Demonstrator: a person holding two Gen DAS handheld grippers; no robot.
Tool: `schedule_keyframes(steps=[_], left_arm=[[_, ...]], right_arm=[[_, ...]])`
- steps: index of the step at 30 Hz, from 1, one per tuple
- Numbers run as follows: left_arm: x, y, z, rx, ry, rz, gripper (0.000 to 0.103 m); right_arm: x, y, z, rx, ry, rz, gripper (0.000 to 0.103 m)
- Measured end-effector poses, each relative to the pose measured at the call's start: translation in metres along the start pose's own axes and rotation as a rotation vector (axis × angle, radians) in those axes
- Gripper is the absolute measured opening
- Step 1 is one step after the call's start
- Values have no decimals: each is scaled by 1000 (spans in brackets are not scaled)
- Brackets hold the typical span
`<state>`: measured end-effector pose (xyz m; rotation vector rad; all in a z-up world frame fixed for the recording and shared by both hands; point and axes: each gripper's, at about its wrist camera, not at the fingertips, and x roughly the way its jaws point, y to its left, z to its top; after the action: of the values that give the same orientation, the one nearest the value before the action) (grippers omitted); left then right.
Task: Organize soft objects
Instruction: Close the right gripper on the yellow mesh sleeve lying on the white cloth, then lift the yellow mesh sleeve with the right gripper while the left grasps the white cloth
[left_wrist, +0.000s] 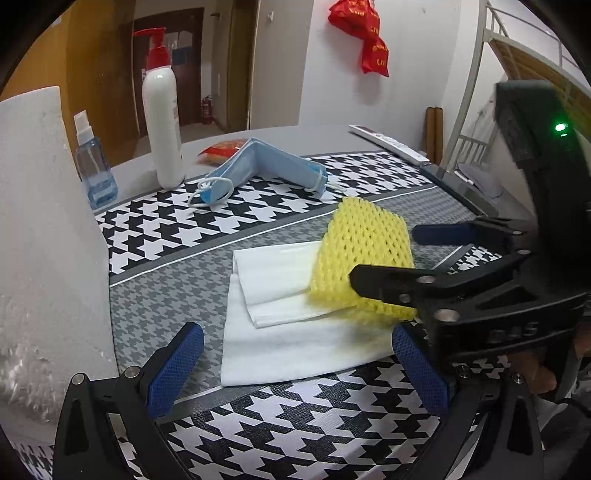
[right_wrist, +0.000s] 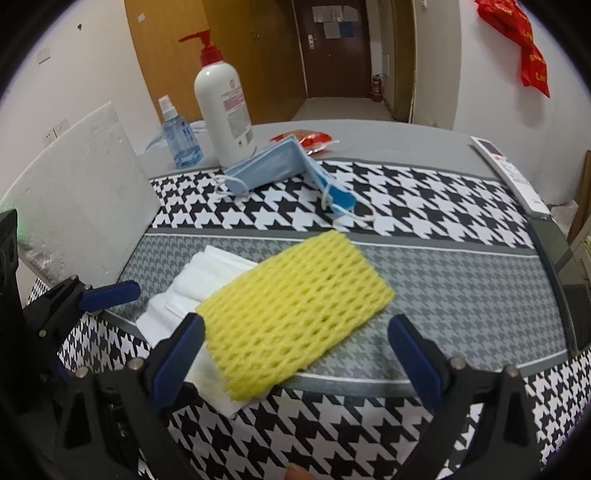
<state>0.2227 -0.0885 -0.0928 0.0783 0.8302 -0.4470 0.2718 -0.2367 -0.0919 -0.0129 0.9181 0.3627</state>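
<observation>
The right gripper (right_wrist: 295, 343) is held with jaws spread wide around the yellow foam net (right_wrist: 291, 314), touching nothing, presumably for a grasp. The net is stacked on the white folded cloth (left_wrist: 295, 332) on the counter (right_wrist: 461, 280). The left gripper (left_wrist: 295, 362) is likewise open, empty.

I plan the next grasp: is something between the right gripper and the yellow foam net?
Nothing visible. The right gripper is open, and the yellow foam net lies partly on the white cloth just ahead of its fingertips.
</observation>
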Motion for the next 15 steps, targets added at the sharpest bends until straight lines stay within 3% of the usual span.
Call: schedule_keyframes(steps=[9, 11, 15], left_arm=[[-1, 2, 0, -7, -3, -5, 102], [-2, 2, -1, -9, -7, -5, 102], [-2, 2, -1, -9, -9, -2, 102]], right_arm=[[9, 3, -1, -20, 43, 23, 66], [8, 6, -1, -31, 43, 29, 52], [4, 8, -1, -29, 33, 31, 42]])
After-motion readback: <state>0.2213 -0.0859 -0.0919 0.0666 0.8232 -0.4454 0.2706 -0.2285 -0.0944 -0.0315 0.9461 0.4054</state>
